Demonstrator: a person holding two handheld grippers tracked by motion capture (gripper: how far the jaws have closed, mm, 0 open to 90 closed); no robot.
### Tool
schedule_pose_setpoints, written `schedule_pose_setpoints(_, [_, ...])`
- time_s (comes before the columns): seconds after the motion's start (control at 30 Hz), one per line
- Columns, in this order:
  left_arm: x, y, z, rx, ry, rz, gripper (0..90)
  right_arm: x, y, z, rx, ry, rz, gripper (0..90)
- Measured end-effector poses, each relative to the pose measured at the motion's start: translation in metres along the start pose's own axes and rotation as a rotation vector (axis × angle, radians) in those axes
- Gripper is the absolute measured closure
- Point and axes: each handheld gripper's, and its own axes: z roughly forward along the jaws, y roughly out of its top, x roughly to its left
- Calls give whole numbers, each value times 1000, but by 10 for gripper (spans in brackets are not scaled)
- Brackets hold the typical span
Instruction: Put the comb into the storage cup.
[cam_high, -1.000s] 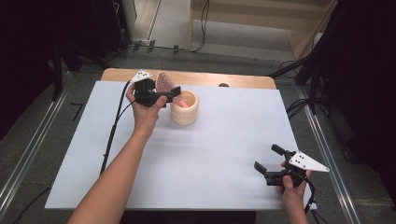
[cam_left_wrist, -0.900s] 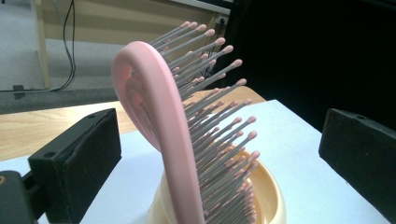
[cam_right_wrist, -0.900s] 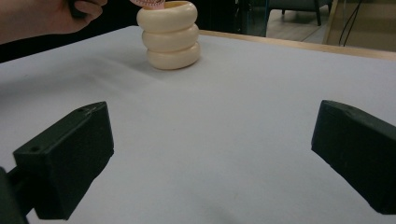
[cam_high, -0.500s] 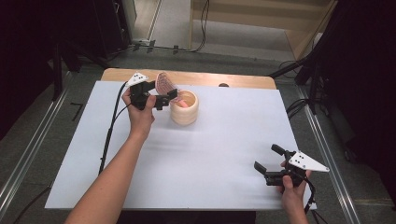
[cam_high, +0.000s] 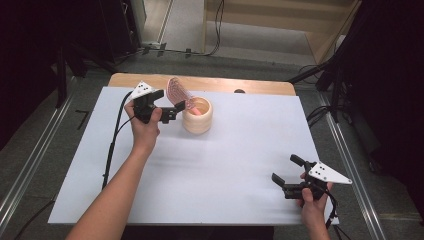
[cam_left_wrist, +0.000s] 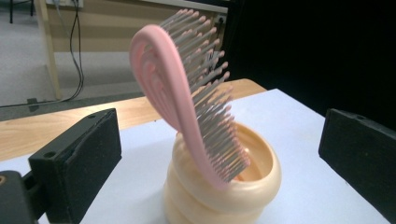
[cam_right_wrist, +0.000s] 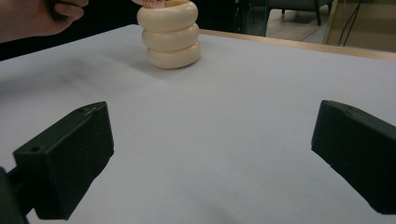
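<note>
Two grippers are seen over a white sheet that covers the wooden table. The left gripper is held at the far side of the sheet, and its jaws are spread wide with nothing gripped between them. Just in front of it, between the two black pads in the left gripper view, a cream ribbed holder is standing upright on the sheet. A pink hairbrush is placed in this holder with its handle end down inside the opening and its head rising above the rim, tilted toward the left pad. The bristles are turned to the side of the right pad. The brush is not touched by either pad; a clear gap is seen on both sides.

The right gripper is held in the right hand near the person's edge of the sheet, well apart from the holder. Its jaws are also wide apart and nothing is held in them. In the right gripper view, bare white sheet lies between the pads, and the holder is seen far ahead and to the left, with the left hand beside it at the upper left corner
</note>
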Motion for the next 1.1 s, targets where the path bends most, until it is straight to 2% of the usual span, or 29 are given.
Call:
schedule_pose_setpoints(0.33, [-4,-10,-13,1,-1,33,0,1,0,1,5,0,-5,0])
schedule_pose_setpoints(0.73, [-9,-23,-32,-16,-15,35,0,2,0,3,11,0,-9,0])
schedule_pose_setpoints(1.1, [-13,-37,-53,-28,-11,48,0,2,0,3,12,1,-12,0])
